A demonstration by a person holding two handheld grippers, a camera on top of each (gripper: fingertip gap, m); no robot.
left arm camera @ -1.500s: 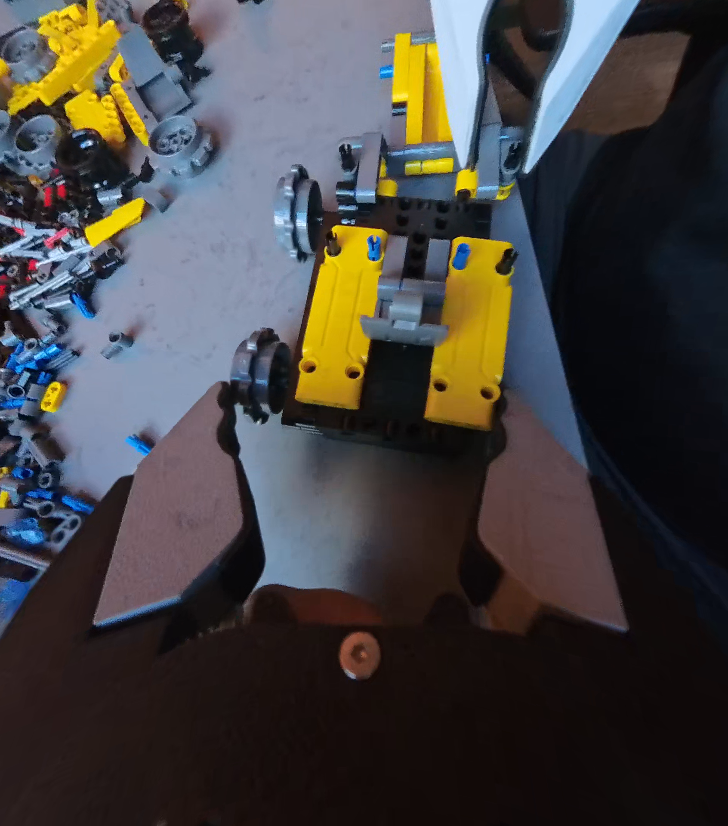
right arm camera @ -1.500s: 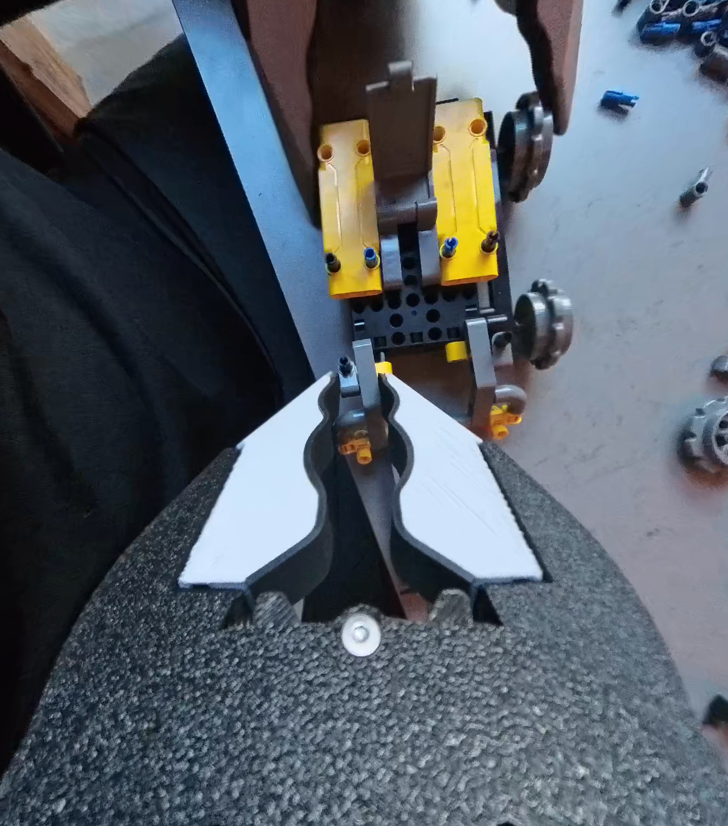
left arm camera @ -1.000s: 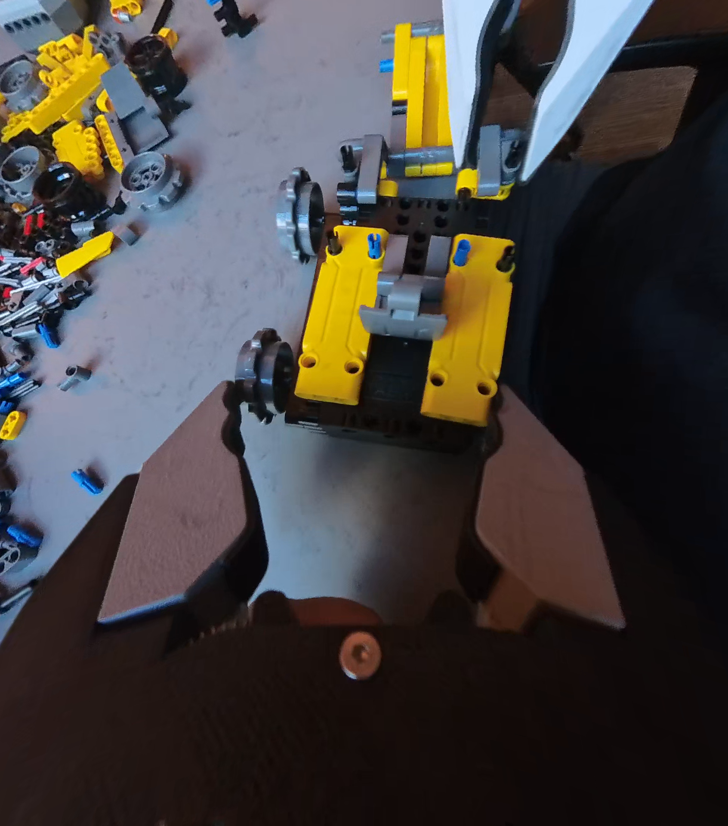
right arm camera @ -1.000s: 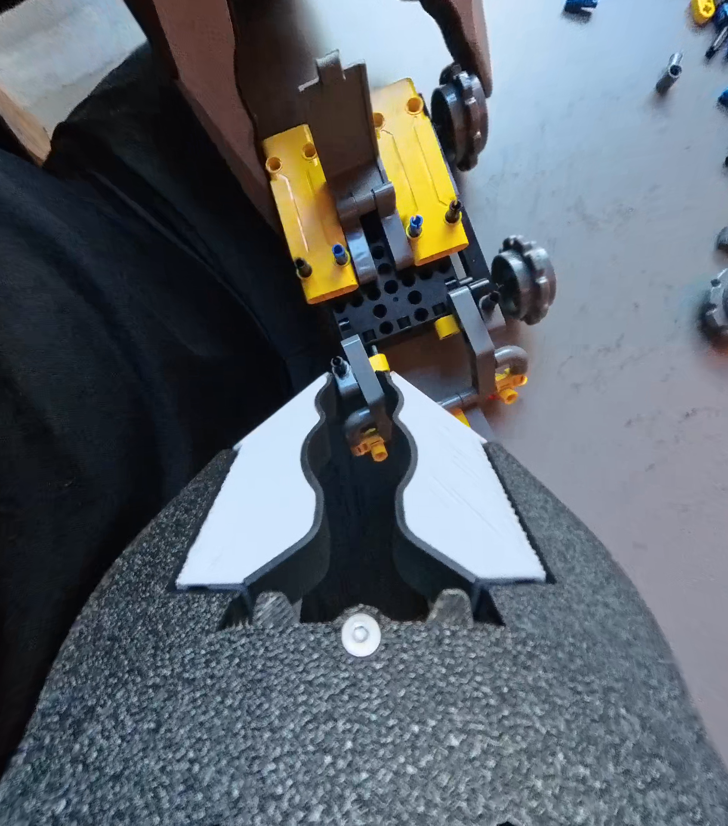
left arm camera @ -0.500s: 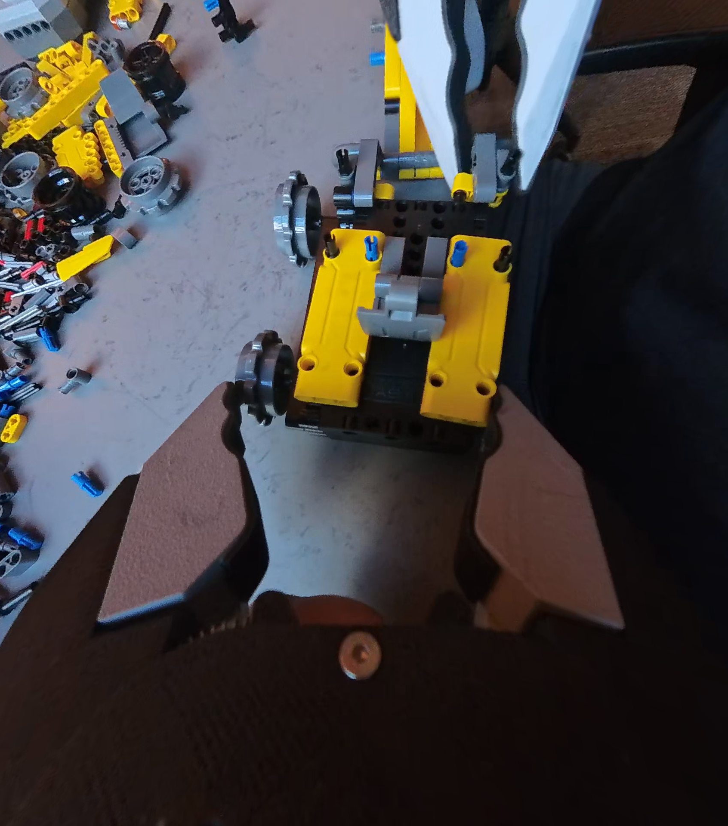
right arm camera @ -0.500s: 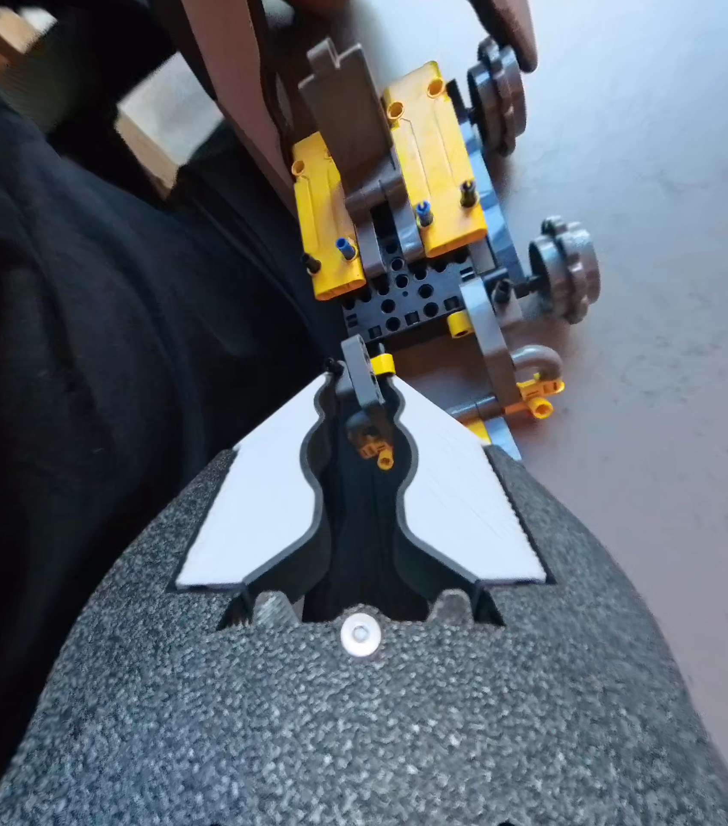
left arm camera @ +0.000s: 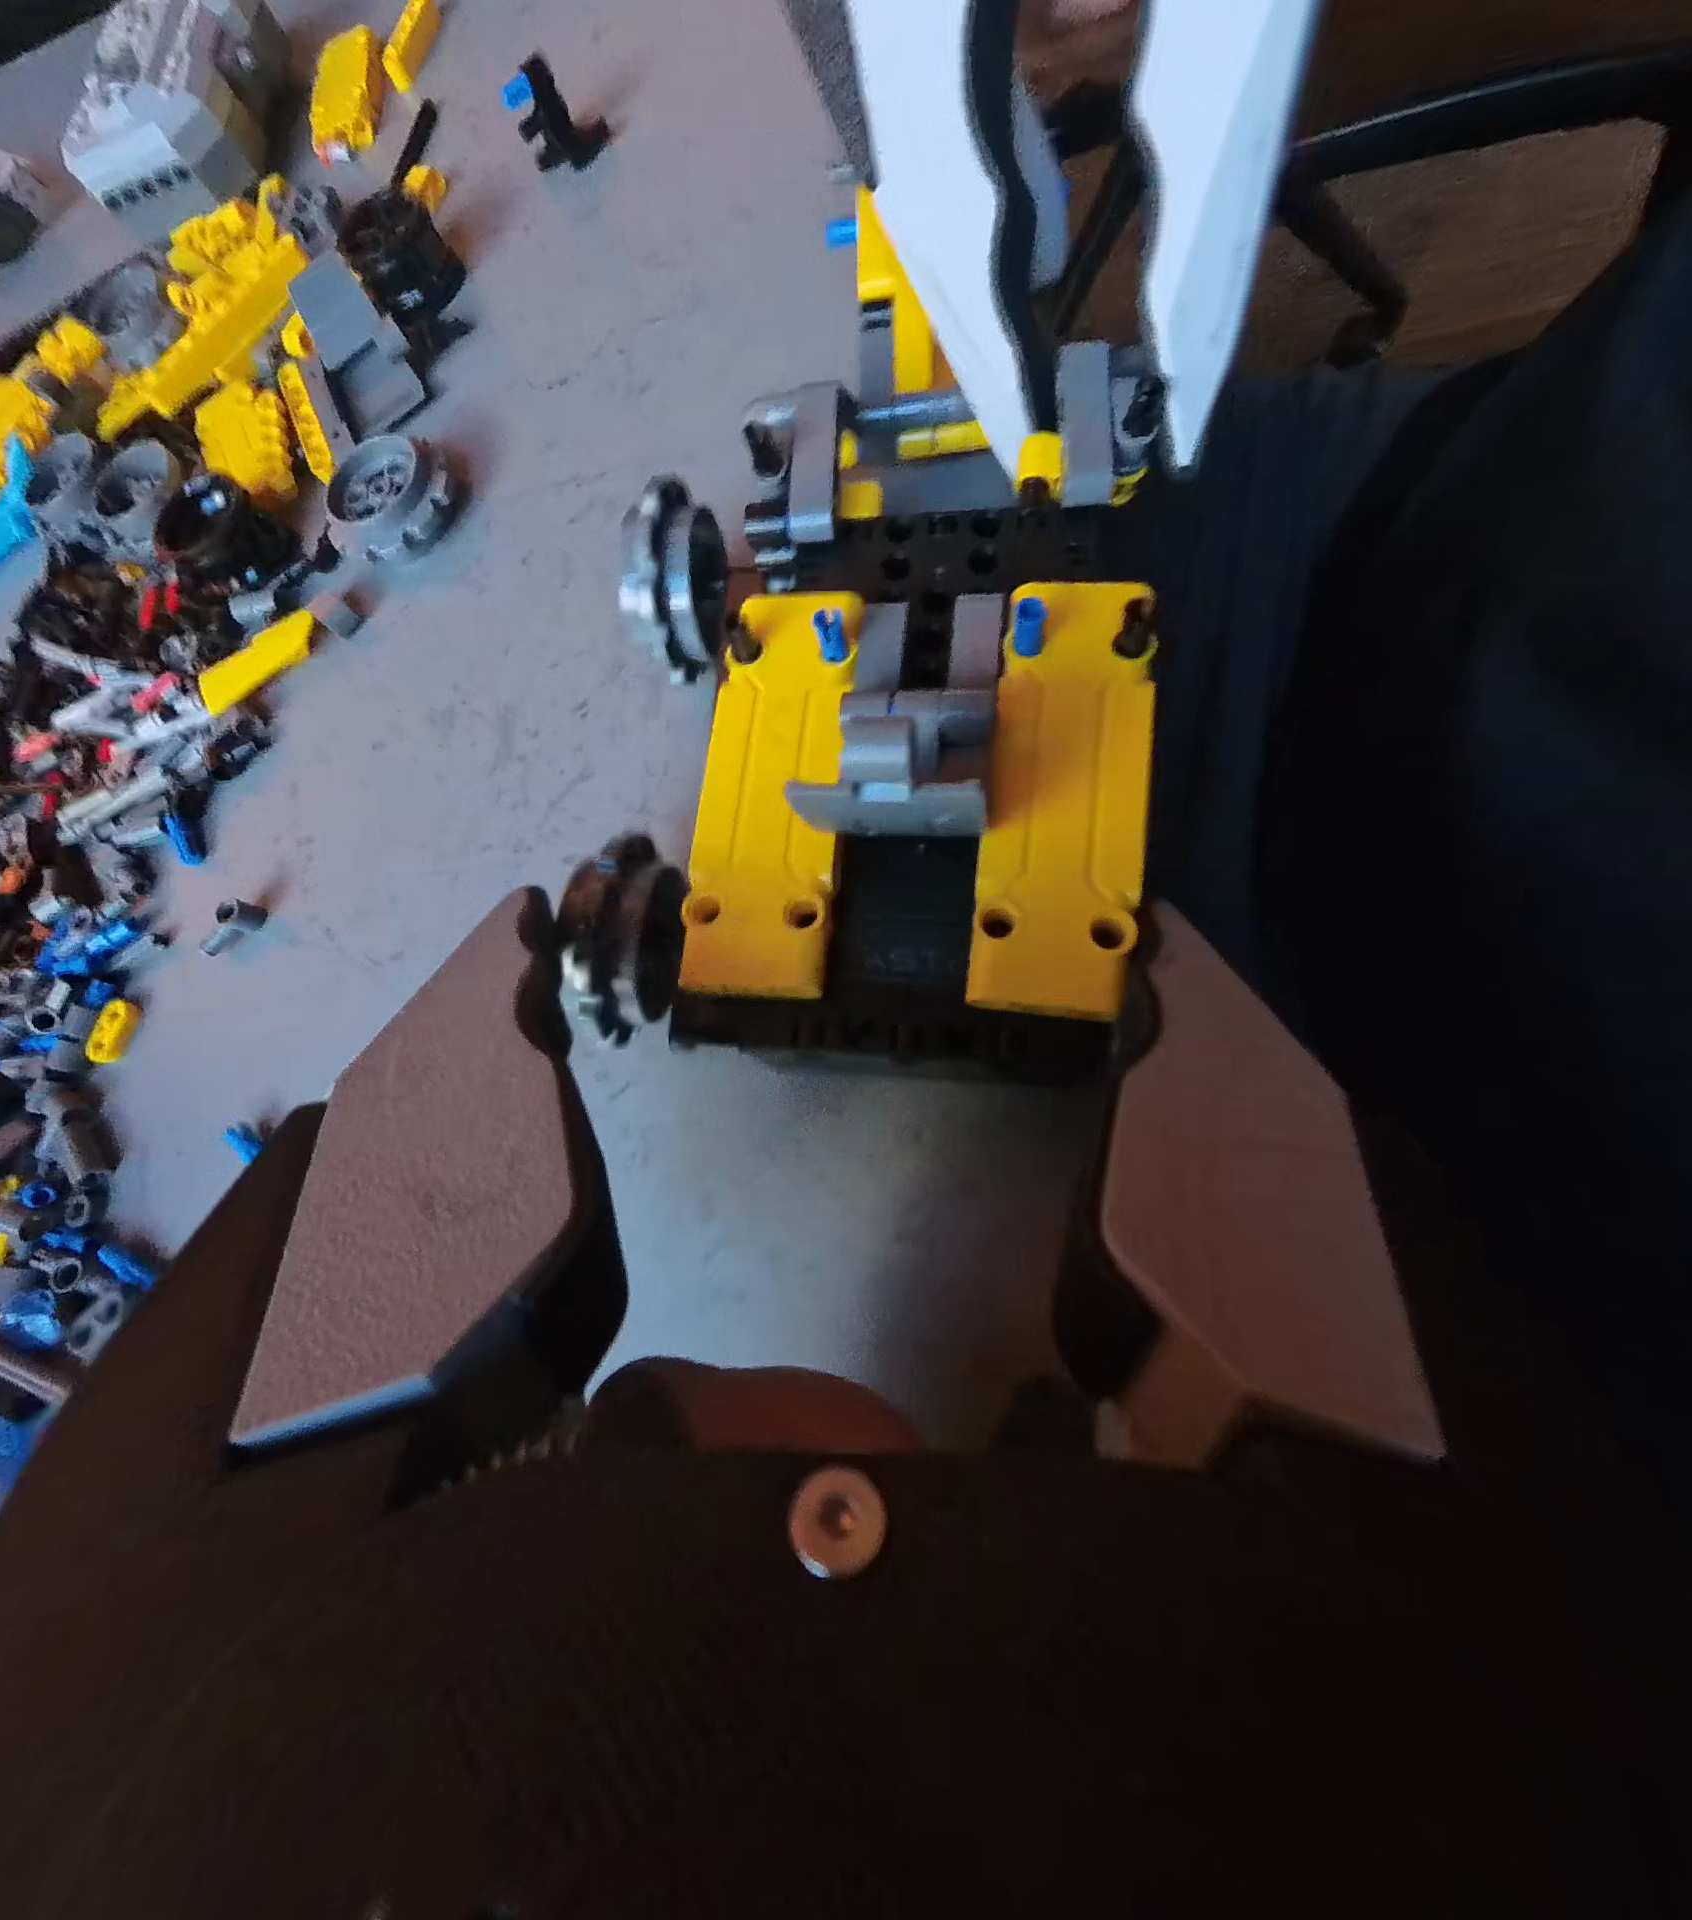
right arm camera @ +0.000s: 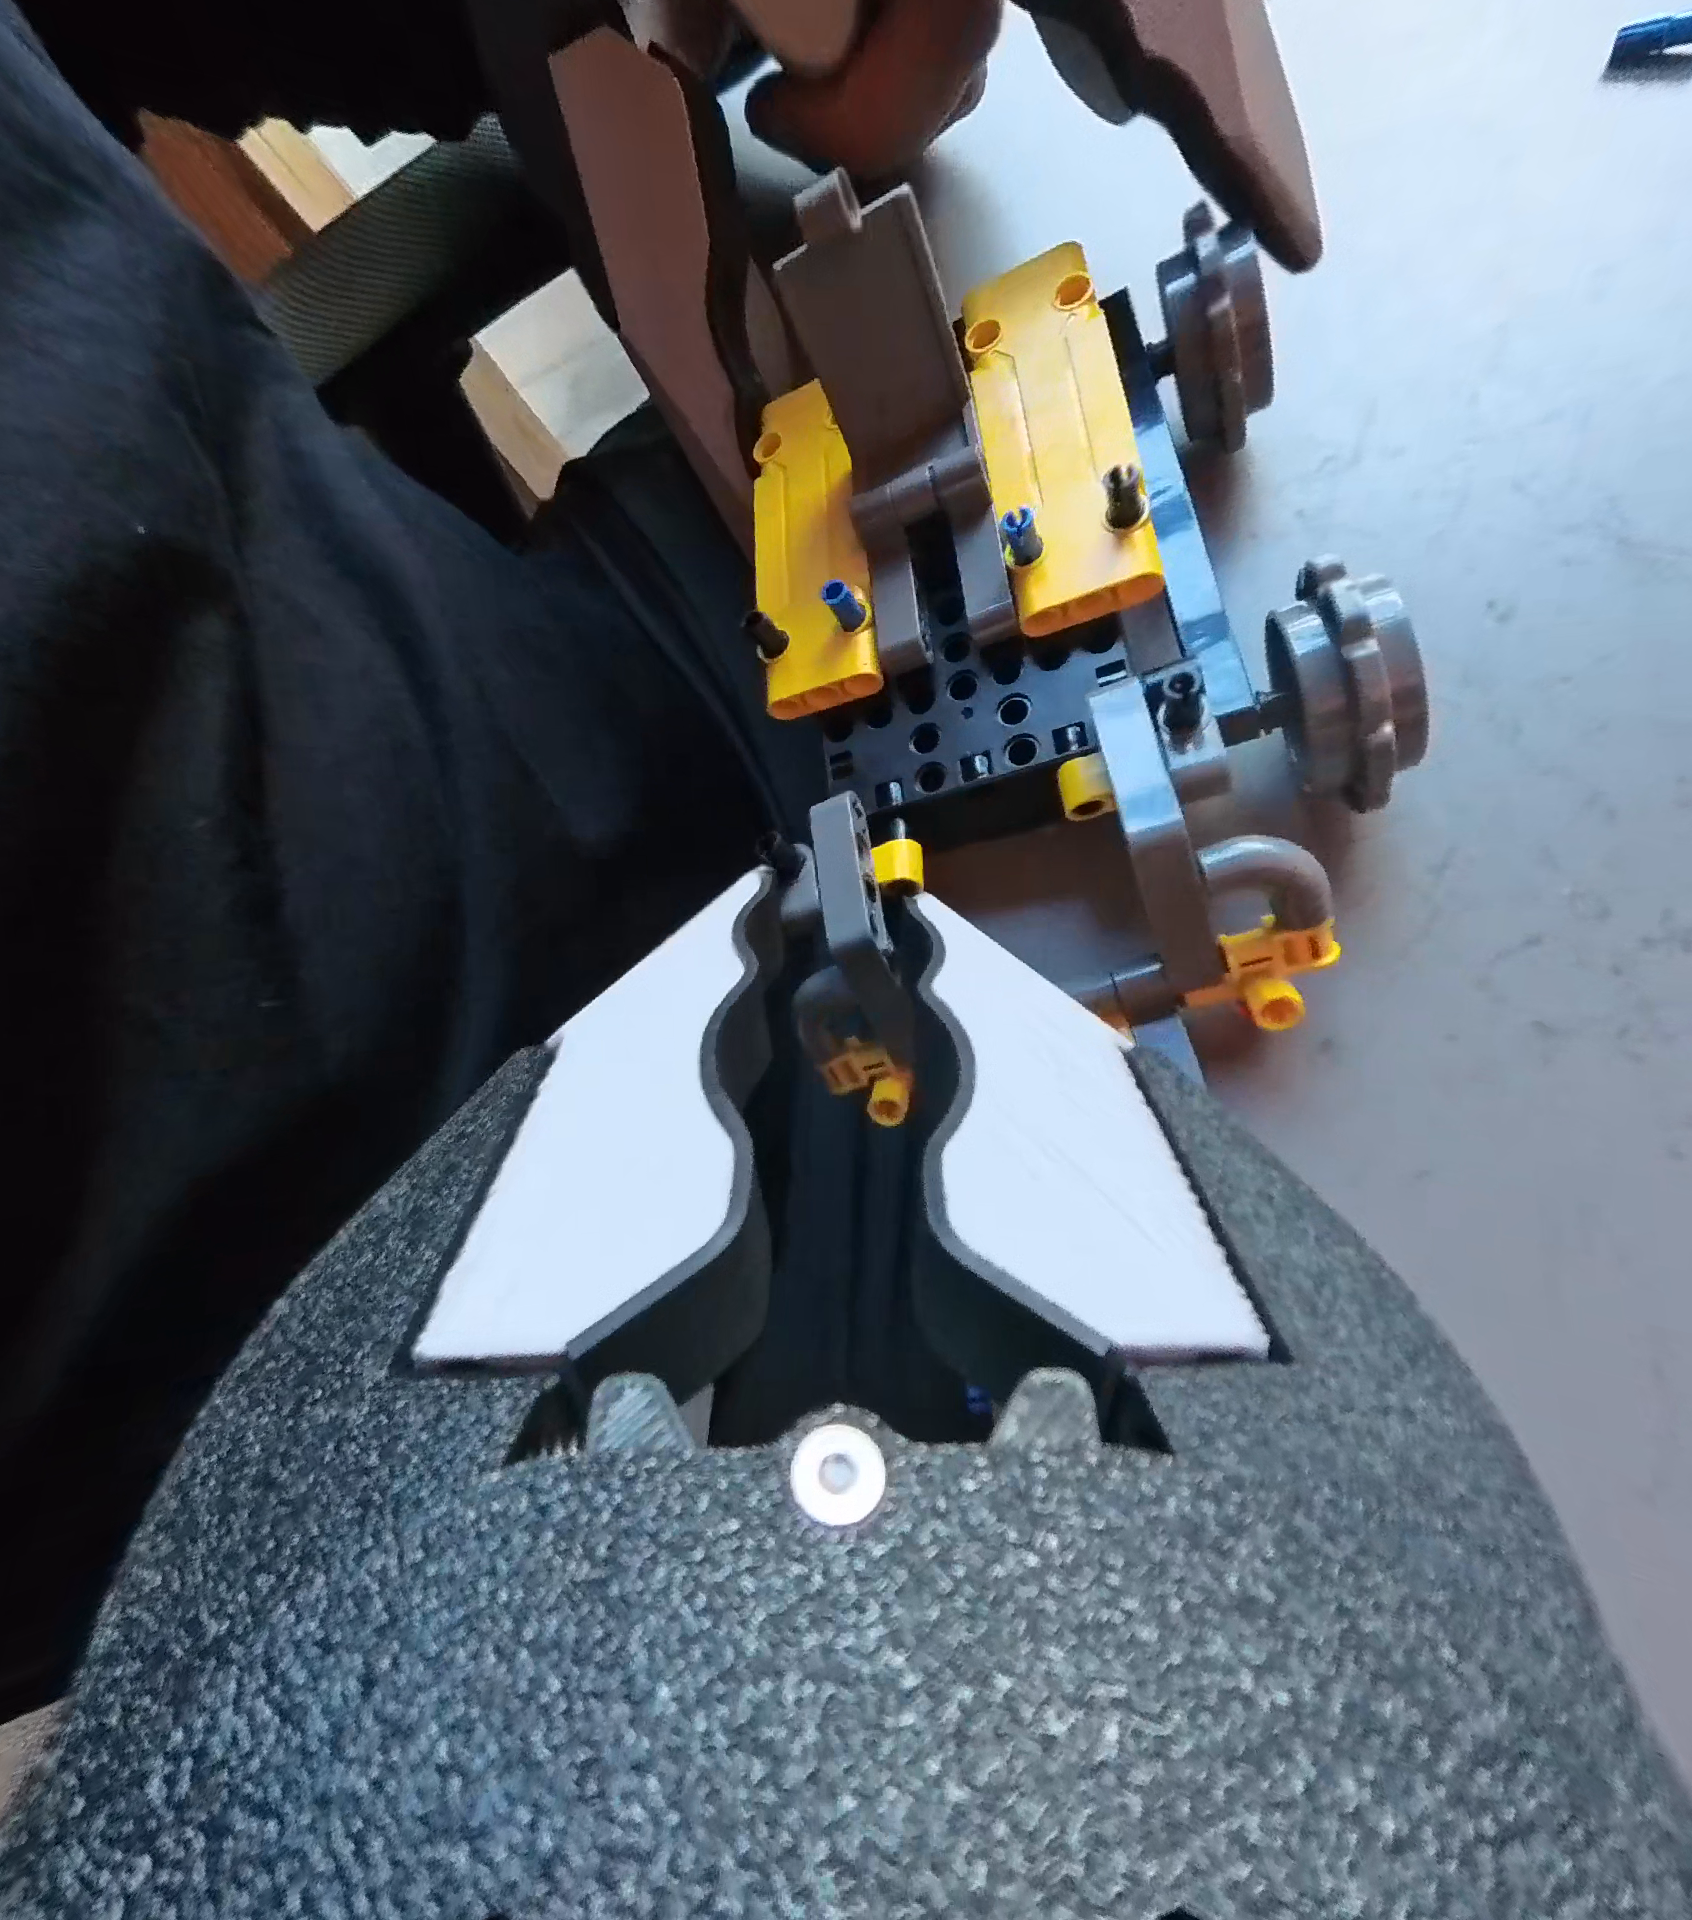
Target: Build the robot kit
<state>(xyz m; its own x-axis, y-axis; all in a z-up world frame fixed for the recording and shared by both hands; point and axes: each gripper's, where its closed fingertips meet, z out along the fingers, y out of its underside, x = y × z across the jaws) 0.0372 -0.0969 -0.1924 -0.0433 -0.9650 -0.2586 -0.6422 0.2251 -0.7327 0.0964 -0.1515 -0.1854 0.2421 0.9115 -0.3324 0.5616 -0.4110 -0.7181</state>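
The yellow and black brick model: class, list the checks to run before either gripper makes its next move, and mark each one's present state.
1. Left gripper spans the brick model at its near end: ok.
2. Left fingers actually pressing the model: cannot tell.
3. Right gripper shut on the grey lift arm: ok.
4. Lift arm joined to the black frame: cannot tell.
5. Both grey sprocket wheels seated: ok.
6. Model fully on the table: not ok; it overhangs the edge.

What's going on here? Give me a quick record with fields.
Left gripper: jaws wide, clamped across the near end of the brick model
Model: yellow panels on a black frame, grey sprocket wheels on one side
Right gripper: jaws nearly shut on a grey beam at the model's far end
Surroundings: loose parts pile on grey table
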